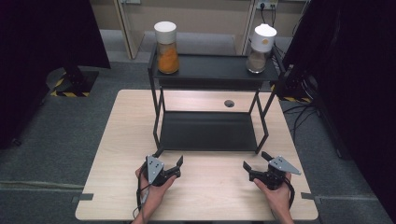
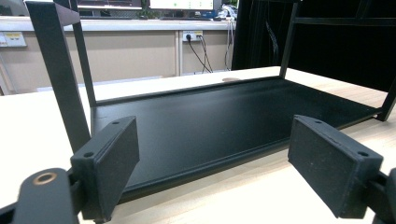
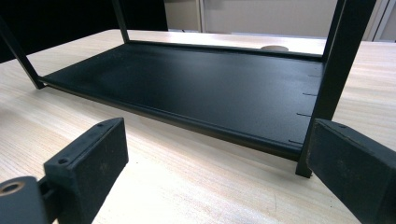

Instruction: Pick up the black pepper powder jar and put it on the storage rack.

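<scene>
Rack (image 1: 210,128) upright, long axis left-right, 2 tongs (image 1: 172,166) (image 1: 254,164) agape near.

From above, the rack's (image 1: 212,70) top shelf hides the back strip of its lower shelf (image 1: 208,131) and part of the tabletop (image 1: 121,154) behind it. The print on the white-lidded jar (image 1: 261,49) at the rack's right end is too small to read. Both forearms are cut off at the bottom edge, below the rack.
</scene>
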A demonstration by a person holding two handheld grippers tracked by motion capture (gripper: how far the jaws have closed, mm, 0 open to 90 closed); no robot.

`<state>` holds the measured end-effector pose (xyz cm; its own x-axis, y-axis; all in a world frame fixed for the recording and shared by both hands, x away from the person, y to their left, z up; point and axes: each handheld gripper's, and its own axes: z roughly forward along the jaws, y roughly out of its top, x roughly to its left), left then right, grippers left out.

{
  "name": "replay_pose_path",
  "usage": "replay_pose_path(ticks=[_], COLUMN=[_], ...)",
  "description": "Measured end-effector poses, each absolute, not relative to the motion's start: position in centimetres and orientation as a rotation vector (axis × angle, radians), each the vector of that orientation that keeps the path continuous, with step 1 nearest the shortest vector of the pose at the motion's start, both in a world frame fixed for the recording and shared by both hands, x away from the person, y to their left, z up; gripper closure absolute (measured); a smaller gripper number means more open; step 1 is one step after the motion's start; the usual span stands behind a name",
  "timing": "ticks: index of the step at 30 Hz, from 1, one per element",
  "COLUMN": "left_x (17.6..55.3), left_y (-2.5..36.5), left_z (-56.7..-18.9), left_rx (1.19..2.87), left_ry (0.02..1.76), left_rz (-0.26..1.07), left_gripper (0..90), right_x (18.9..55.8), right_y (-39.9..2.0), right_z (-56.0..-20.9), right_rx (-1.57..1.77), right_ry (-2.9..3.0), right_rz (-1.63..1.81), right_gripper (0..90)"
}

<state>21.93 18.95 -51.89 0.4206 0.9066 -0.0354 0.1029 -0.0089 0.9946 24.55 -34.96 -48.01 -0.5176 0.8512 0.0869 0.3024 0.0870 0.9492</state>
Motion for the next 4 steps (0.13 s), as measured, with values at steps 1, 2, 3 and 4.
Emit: replay_pose_path(ticks=[1,2,3,4], left_x=[21.93,21.94,21.94,21.94], left_y=[18.95,18.94,18.95,18.95], left_z=[-51.88,-51.87,-51.87,-51.87], left_rx=[1.448,1.448,1.449,1.449], left_ry=[0.959,0.959,0.959,0.958], left_rz=[0.821,0.821,0.821,0.821], left_gripper=[16.0,16.0,16.0,16.0], right_x=[24.57,24.58,24.54,24.52], right_y=[-35.0,-35.03,-35.04,-35.06], right_z=[-48.02,-48.05,-48.06,-48.03], right_rx=[1.132,1.134,1.134,1.133], right_ry=[1.872,1.869,1.866,1.865], right_rz=[1.442,1.445,1.444,1.443], right_gripper=[5.4,5.2,5.1,5.1])
